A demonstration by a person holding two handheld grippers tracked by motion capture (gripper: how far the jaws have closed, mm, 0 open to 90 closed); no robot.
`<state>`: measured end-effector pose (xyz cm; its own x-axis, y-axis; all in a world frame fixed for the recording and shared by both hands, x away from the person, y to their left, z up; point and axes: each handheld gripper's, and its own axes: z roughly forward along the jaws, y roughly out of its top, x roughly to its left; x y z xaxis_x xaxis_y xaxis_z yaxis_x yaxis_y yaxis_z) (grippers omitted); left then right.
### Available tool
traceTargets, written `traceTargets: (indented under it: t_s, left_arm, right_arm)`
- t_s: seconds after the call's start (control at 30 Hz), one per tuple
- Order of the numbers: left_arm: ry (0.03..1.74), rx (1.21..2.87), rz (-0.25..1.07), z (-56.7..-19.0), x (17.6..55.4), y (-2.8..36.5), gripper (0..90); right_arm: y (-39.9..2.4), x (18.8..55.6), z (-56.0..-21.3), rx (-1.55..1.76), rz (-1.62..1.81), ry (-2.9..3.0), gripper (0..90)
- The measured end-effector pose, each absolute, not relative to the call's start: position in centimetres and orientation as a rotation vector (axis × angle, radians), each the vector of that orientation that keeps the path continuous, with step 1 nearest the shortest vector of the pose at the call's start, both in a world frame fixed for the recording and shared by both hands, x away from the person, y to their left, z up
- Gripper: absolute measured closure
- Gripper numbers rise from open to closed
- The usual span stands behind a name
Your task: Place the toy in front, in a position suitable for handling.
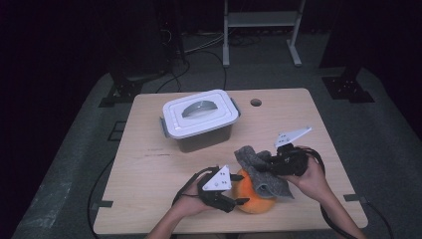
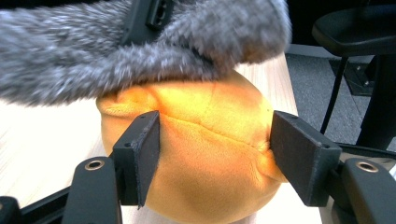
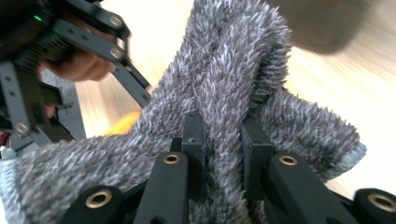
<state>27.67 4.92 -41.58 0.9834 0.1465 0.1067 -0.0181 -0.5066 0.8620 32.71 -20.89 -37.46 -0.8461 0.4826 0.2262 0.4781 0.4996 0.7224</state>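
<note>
The left gripper (image 2: pixel 215 154) clasps the orange plush ball (image 2: pixel 205 154); the right gripper (image 3: pixel 223 154) pinches the grey cloth (image 3: pixel 233 70) draped over it. Keep the ball steady on the desk (image 1: pixel 149 169) while wiping, judging by the drape.

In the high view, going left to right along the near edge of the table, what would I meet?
Left gripper → orange plush ball → grey furry cloth → right gripper. The white-lidded box sits farther back, so it is left out.
</note>
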Motion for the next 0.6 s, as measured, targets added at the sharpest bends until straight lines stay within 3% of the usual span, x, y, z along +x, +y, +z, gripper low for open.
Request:
traceTargets:
  t_s: [0.23,0.6]
  left_arm:
    - [0.108,2.092,0.196,-41.7,28.0,5.1,33.5]
    - [0.177,2.077,0.187,-41.9,28.5,5.4,32.5]
  right_arm:
    - [-23.7,31.6,-39.1,0.947,1.306,2.687,74.9]
    - [-24.1,27.6,-38.9,0.853,1.373,2.677,74.9]
